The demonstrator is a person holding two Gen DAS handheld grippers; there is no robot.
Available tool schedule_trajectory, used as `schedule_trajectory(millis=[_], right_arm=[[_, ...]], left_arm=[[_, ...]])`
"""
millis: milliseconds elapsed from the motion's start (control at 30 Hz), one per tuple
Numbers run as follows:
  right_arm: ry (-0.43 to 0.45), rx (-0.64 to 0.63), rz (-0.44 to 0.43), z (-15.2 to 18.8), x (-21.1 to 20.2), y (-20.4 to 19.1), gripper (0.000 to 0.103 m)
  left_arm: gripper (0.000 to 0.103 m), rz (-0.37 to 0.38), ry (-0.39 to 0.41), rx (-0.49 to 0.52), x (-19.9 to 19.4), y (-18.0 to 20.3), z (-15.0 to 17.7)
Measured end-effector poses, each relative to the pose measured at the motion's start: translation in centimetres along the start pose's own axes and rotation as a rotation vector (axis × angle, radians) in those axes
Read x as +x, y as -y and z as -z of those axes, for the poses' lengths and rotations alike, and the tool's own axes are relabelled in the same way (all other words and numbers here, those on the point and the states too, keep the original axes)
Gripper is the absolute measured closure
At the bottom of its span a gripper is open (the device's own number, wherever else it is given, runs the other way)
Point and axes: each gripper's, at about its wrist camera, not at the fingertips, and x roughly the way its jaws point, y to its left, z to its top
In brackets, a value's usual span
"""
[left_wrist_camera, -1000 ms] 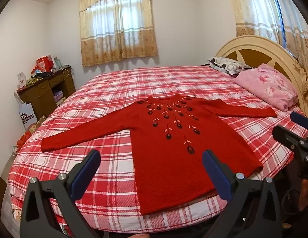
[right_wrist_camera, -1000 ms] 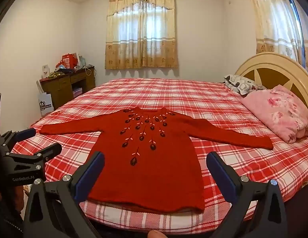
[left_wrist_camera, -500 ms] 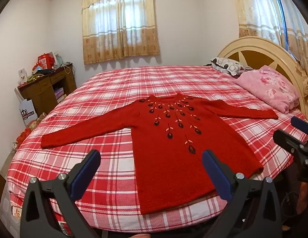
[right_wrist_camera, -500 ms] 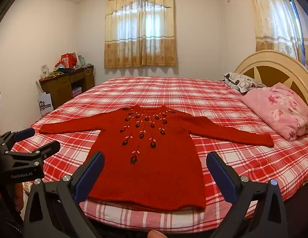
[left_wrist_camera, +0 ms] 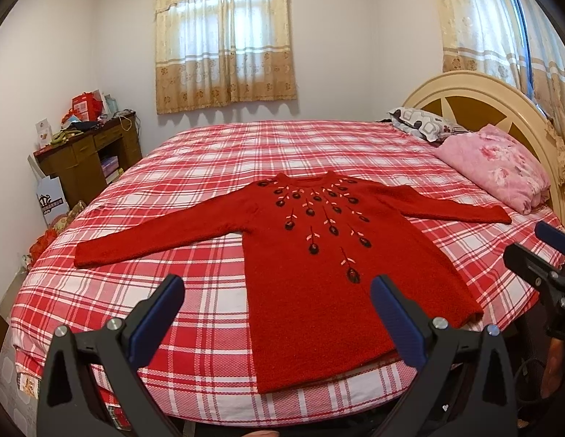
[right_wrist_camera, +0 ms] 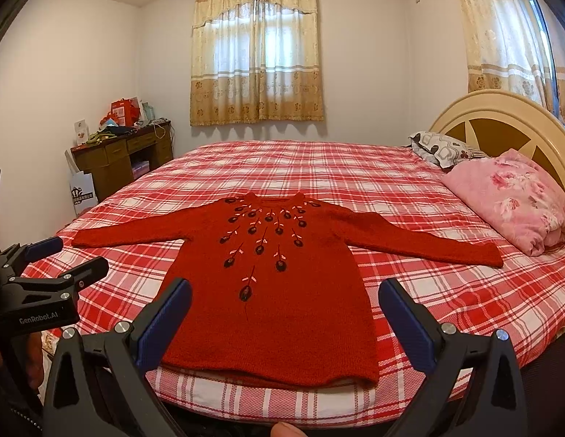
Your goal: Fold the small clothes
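Two grippers were held spread and empty short of a red sweater (left_wrist_camera: 318, 273) laid flat on the bed (left_wrist_camera: 209, 167).

The sweater was seen face up near the bed's foot edge, hem toward the cameras, both sleeves stretched out sideways, dark embroidered flowers fanned below the neckline. The left gripper (left_wrist_camera: 277, 313) was held with its jaws wide apart before the hem's left part, nothing between the blue pads (left_wrist_camera: 156, 313). The right gripper (right_wrist_camera: 284, 317) was likewise held wide, framing the hem. A pink pillow (right_wrist_camera: 515, 200) was seen beside the sweater's right sleeve, against the headboard (right_wrist_camera: 501, 120).
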Motion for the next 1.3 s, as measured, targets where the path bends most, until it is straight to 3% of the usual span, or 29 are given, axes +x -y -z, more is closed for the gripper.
schedule_trajectory(millis=[1300], right_arm=[[-0.010,-0.005,-0.007,0.21,0.21,-0.44,0.001]], left_arm=[[0.000,0.007,-0.011,-0.031,0.43,-0.90,-0.18]])
